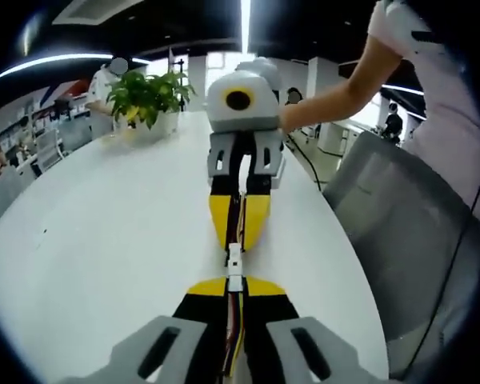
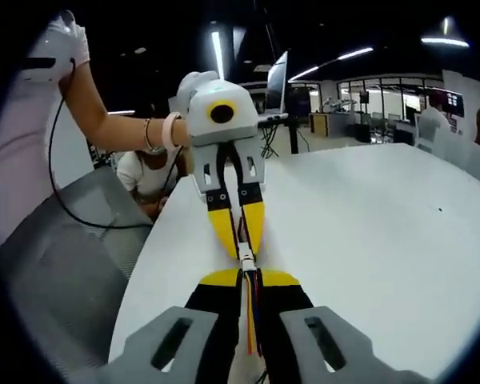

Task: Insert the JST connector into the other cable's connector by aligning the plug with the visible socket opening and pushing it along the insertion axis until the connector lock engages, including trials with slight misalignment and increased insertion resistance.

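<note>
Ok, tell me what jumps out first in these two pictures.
Two yellow-tipped grippers meet nose to nose above a white table: the left gripper and the right gripper each pinch a cable, and the small white connectors sit end to end between them. Behind them, a potted plant stands at the table's far end, and a grey chair sits beside the table.

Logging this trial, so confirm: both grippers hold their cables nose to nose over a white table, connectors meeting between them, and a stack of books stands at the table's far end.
One detail is wrong: no stack of books there. The left gripper view shows a potted plant at the far end of the white table. The rest holds: the left gripper and right gripper face each other, the white connectors meeting between them.
</note>
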Available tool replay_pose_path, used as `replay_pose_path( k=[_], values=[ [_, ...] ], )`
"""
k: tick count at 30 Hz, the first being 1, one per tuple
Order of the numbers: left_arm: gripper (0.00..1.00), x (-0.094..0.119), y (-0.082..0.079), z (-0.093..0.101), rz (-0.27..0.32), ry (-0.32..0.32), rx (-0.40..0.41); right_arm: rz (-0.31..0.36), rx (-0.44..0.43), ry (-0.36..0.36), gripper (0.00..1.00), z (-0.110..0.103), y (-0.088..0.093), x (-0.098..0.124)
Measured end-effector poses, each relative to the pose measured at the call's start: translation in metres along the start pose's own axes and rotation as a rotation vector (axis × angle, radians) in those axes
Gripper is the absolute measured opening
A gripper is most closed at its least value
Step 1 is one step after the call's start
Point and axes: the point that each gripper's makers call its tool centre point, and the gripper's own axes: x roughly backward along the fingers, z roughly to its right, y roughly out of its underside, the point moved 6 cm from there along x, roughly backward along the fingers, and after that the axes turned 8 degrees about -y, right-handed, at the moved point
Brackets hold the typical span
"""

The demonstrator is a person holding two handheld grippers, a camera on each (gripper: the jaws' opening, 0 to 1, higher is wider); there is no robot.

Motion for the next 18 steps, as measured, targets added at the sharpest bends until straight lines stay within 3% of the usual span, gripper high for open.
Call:
replay_pose_path(
  k=[5, 18],
  values=[
    [0.0, 0.0012, 0.0011, -0.0012, 0.0, 0.0, 0.011, 0.027, -0.005, 0.003, 0.03, 0.0007, -0.0039, -0.0005],
    [0.0, 0.0004, 0.0024, -0.0032, -0.009, 0.0, 0.025, 0.004, 0.002, 0.003, 0.03, -0.0002, -0.002, -0.0036]
  ],
)
